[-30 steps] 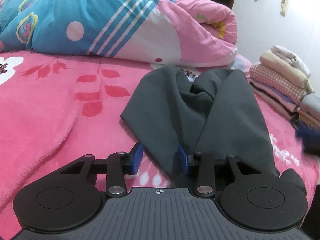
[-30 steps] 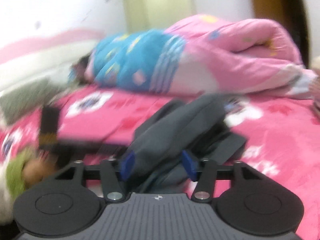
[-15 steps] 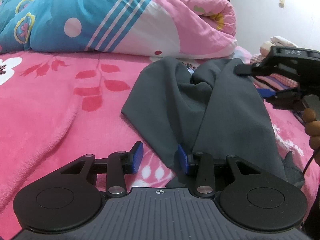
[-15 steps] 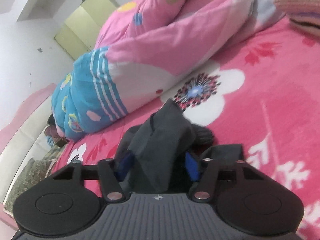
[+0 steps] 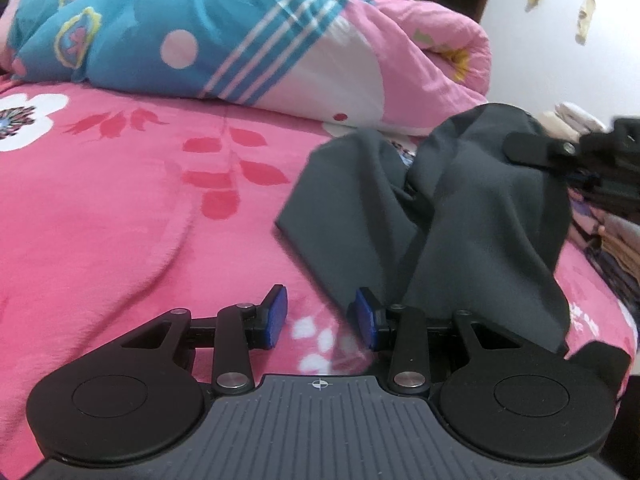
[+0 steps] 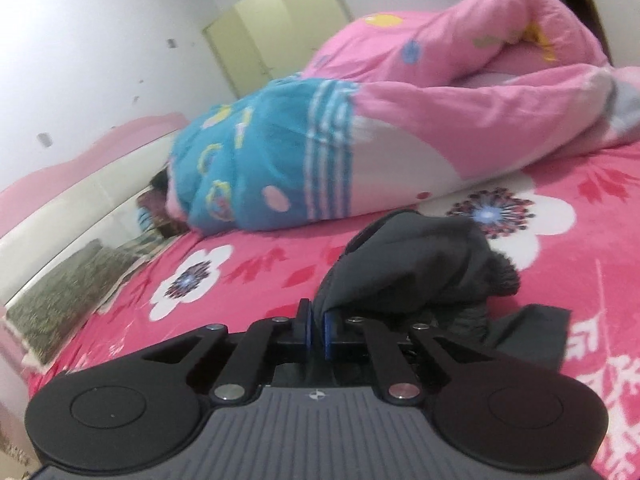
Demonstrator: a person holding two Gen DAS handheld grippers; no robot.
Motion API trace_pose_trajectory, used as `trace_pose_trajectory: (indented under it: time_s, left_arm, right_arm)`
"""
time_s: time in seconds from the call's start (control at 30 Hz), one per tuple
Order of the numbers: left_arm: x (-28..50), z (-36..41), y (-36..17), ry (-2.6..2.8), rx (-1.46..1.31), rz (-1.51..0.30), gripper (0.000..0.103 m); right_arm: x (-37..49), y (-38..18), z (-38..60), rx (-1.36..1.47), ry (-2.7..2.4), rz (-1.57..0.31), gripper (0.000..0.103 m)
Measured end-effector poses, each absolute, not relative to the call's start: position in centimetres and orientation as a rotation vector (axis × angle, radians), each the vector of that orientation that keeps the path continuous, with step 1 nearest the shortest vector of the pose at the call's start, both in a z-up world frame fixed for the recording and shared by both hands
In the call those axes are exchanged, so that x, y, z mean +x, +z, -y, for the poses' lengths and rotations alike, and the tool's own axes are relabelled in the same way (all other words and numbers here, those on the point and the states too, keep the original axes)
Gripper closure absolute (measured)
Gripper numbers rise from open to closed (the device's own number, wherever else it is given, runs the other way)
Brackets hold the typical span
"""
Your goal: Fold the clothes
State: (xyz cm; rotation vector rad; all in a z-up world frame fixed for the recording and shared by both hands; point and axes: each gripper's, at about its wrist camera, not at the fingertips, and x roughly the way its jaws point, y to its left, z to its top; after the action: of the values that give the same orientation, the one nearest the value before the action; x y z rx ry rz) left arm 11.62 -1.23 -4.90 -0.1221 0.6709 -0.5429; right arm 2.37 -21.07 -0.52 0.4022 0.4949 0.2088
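Note:
A dark grey garment (image 5: pixel 460 216) lies on the pink flowered bed, its two long parts running toward me. My left gripper (image 5: pixel 320 314) is open and empty just above the bed, its right pad at the garment's near edge. My right gripper (image 6: pixel 317 330) is shut on a fold of the grey garment (image 6: pixel 408 264) and lifts its far right part. The right gripper also shows in the left wrist view (image 5: pixel 560 152) at the garment's far end.
A rolled pink and blue quilt (image 5: pixel 240 40) lies along the back of the bed. A stack of folded clothes (image 5: pixel 608 232) sits at the right edge. A pink headboard (image 6: pixel 80 184) and a pale cabinet (image 6: pixel 276 36) stand behind.
My right gripper has closed on the garment's far end and raised it, bunching the cloth. My left gripper stays open in about the same spot.

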Motion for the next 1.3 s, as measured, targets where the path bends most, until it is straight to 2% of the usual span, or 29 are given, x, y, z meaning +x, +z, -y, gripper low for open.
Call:
trace_pose_trajectory:
  time_s: [0.37, 0.63, 0.9, 1.3]
  left_arm:
    - [12.2, -4.5, -3.5, -0.45, -0.277, -0.62, 0.065]
    - [12.3, -7.5, -2.5, -0.425, -0.368, -0.572, 0.064]
    - [13.5, -9.4, -2.8, -0.51, -0.555, -0.667, 0.061]
    - [12.1, -7.8, -1.8, -0.6, -0.427, -0.631, 0.05]
  right_arm:
    - [0.9, -0.9, 15.8, 0.339, 0.34, -0.55, 0.098]
    - [0.8, -3.4, 11.2, 0.276, 0.443, -0.635, 0.098]
    - [0.2, -5.5, 7.9, 0.23, 0.526, -0.705, 0.098]
    - [-1.9, -7.4, 5.0, 0.166, 0.582, -0.75, 0.097]
